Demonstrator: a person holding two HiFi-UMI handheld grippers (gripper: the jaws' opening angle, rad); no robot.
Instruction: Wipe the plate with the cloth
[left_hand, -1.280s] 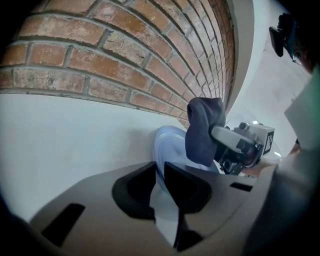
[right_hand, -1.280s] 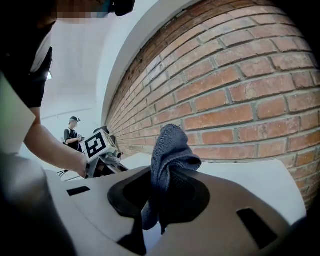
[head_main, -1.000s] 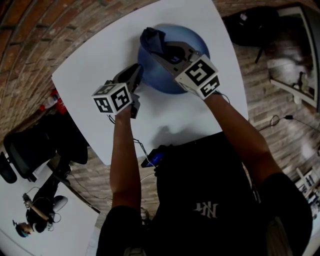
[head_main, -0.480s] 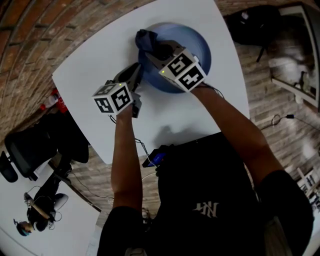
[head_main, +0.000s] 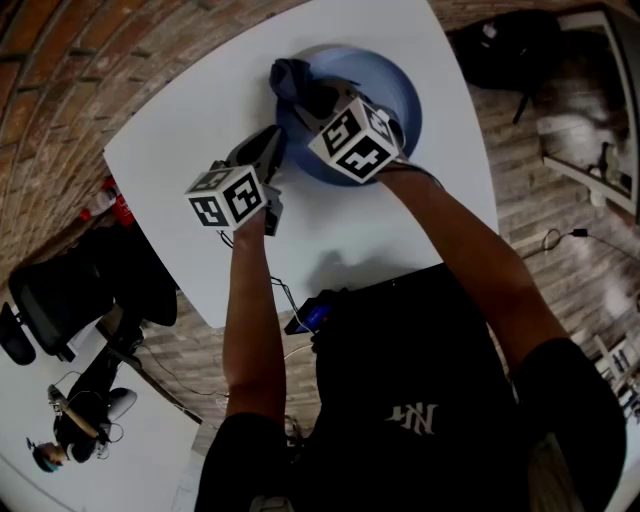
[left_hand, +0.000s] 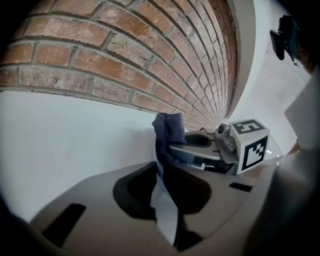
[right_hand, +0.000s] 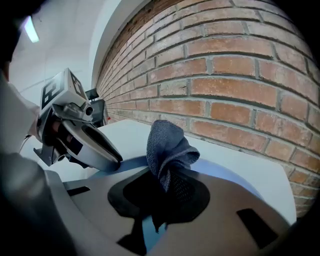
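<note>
A round blue plate (head_main: 395, 85) lies at the far side of the white table (head_main: 180, 140). My right gripper (head_main: 305, 95) is over the plate's left part, shut on a bunched dark blue cloth (head_main: 290, 78). In the right gripper view the cloth (right_hand: 167, 145) stands up out of the jaws above the plate (right_hand: 227, 175). My left gripper (head_main: 272, 140) is at the plate's left edge. In the left gripper view its jaws are shut on the thin pale rim of the plate (left_hand: 164, 210), and the cloth (left_hand: 167, 131) hangs just beyond.
The table stands on a brick floor. A black office chair (head_main: 60, 290) and a red object (head_main: 118, 205) are off the table's left corner. A dark bag (head_main: 500, 50) lies beyond the right edge. A small blue device (head_main: 310, 318) is by the near edge.
My right gripper has slid left across the plate with the cloth and its marker cube has turned. The left gripper has stayed on the rim.
</note>
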